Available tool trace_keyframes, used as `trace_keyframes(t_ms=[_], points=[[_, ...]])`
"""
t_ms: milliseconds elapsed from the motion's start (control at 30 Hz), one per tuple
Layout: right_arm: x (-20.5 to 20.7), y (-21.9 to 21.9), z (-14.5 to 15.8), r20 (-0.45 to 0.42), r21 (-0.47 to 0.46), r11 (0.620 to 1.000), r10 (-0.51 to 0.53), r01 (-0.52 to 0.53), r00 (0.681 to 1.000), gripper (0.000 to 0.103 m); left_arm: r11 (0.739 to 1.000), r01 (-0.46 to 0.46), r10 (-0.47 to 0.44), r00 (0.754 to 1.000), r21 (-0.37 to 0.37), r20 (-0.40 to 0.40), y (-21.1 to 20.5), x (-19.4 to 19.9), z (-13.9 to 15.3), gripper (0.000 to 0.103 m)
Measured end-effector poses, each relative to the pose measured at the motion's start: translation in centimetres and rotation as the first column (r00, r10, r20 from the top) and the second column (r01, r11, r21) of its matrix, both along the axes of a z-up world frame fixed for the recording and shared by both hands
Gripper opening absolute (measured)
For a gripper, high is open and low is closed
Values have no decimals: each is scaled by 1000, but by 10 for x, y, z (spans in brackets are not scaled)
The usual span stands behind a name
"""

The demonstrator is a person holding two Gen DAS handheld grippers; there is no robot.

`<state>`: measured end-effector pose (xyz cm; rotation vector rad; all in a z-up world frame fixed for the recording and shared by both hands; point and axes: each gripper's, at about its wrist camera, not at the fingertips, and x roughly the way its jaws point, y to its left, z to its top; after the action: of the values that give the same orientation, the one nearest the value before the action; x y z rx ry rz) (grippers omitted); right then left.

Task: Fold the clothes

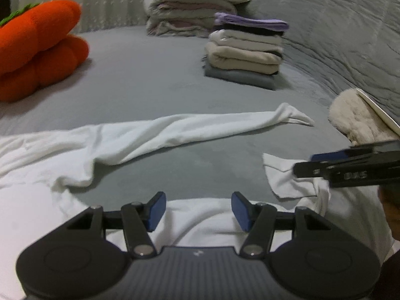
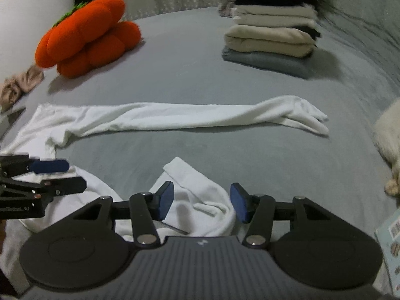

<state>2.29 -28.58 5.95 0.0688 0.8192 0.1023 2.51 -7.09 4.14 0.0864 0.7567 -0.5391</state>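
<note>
A white long-sleeved top lies spread on the grey bed. One sleeve stretches out flat across the sheet. My left gripper is open just above the top's body, with nothing between its blue pads; the right wrist view shows it at the left edge. My right gripper is open around the other sleeve, which lies bunched between the jaws with its cuff pointing away. The fabric reaches the right pad. In the left wrist view the right gripper enters from the right over that cuff.
A stack of folded clothes stands at the back right, with a second pile behind it. An orange pumpkin plush sits at the back left. A fluffy cream item lies at the right, and a beige cloth at the far left.
</note>
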Motion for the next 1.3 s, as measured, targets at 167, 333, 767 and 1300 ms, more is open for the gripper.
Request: trace_keyframes(t_ms=[167, 333, 767, 1300], points=[[10, 16, -12, 20, -107, 994, 33, -30, 999, 28, 998, 57, -58, 997, 29, 44, -13, -2, -7, 59], [9, 16, -15, 61, -141, 990, 28, -19, 998, 6, 991, 91, -97, 994, 96, 55, -23, -6, -16, 59], [-40, -32, 7, 174, -177, 974, -108, 139, 979, 3, 985, 114, -124, 990, 126, 71, -27, -14, -20, 60], [-82, -73, -6, 102, -191, 962, -178, 195, 979, 0, 984, 115, -127, 989, 136, 80, -29, -15, -22, 60]])
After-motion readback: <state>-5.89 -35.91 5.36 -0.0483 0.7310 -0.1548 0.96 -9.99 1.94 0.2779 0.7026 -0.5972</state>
